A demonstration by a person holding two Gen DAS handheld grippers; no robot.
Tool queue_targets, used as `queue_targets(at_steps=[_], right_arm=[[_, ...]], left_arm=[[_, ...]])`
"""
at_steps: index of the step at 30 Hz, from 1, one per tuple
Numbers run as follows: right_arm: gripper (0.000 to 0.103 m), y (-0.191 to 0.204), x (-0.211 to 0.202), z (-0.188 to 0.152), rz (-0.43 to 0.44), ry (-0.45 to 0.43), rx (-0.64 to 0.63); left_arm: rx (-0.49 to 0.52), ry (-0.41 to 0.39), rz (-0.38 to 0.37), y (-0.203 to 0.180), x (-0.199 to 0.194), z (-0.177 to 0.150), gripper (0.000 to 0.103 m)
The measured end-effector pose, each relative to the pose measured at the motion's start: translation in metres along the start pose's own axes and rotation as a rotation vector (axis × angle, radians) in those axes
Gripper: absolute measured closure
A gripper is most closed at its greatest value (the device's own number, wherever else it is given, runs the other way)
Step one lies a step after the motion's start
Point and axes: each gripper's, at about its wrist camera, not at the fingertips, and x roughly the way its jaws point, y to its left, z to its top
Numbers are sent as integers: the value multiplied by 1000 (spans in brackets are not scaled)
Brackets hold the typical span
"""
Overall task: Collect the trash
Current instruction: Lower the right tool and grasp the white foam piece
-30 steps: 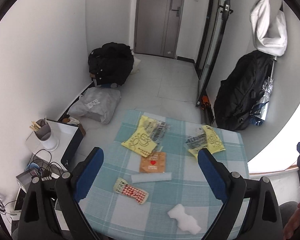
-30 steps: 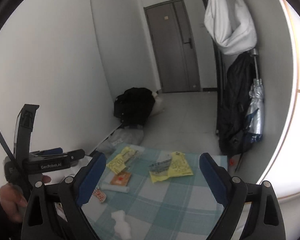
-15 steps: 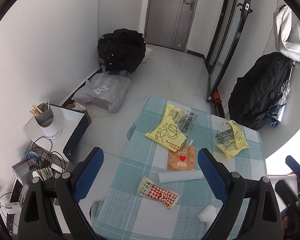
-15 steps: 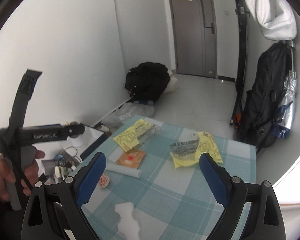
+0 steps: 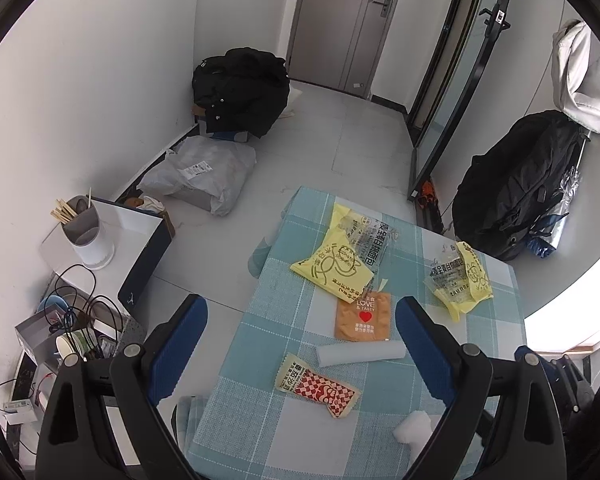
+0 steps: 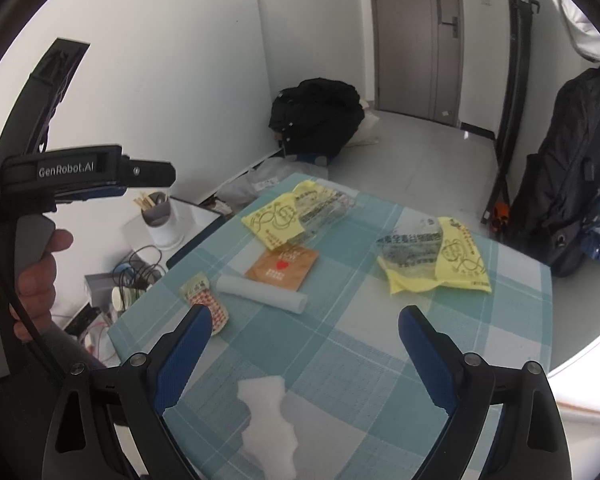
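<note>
Trash lies on a table with a teal checked cloth (image 5: 492, 344) (image 6: 364, 360): two yellow-and-clear bread bags (image 5: 342, 256) (image 5: 460, 280) (image 6: 292, 214) (image 6: 436, 260), an orange sachet (image 5: 362, 318) (image 6: 282, 268), a white roll (image 5: 360, 354) (image 6: 262, 294), a red checked wrapper (image 5: 318, 386) (image 6: 204, 298) and a white foam piece (image 5: 414, 430) (image 6: 270, 416). My left gripper (image 5: 302, 342) hovers open above the table's left part. My right gripper (image 6: 306, 346) is open above the near edge, the foam just below it. Nothing is held.
A low white stand with a cup of chopsticks (image 5: 86, 232) and tangled cables (image 5: 76, 312) sits left of the table. A black bag (image 5: 240, 92) and a grey parcel (image 5: 200, 172) lie on the floor. A black backpack (image 5: 516, 184) leans at the right wall. A hand (image 6: 32, 280) holds the left tool.
Both cameras have come closer and tilted down toward the table; the trash now fills more of each view. Both grippers stayed open and nothing was picked up.
</note>
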Motion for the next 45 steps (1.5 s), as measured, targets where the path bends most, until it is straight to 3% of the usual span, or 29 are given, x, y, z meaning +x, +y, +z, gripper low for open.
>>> queue_targets(at_steps=[11,14,29,37,45], right_arm=[[10,19,32,-22,62,159,-89],[16,26,44,-30,67,216,-117],[68,42,69,-50,33,335,-211],[69,37,62,-47,28,317,-199],[69,22,45,-38,26,266,-131]], left_arm=[[-45,12,19,15,3,3,10],[-60,19,21,20,5,4,10],[-132,70,23,35,16,4,10],[-121,66,45,33,19,4,10],[-86,98,13,23,30,3,10]])
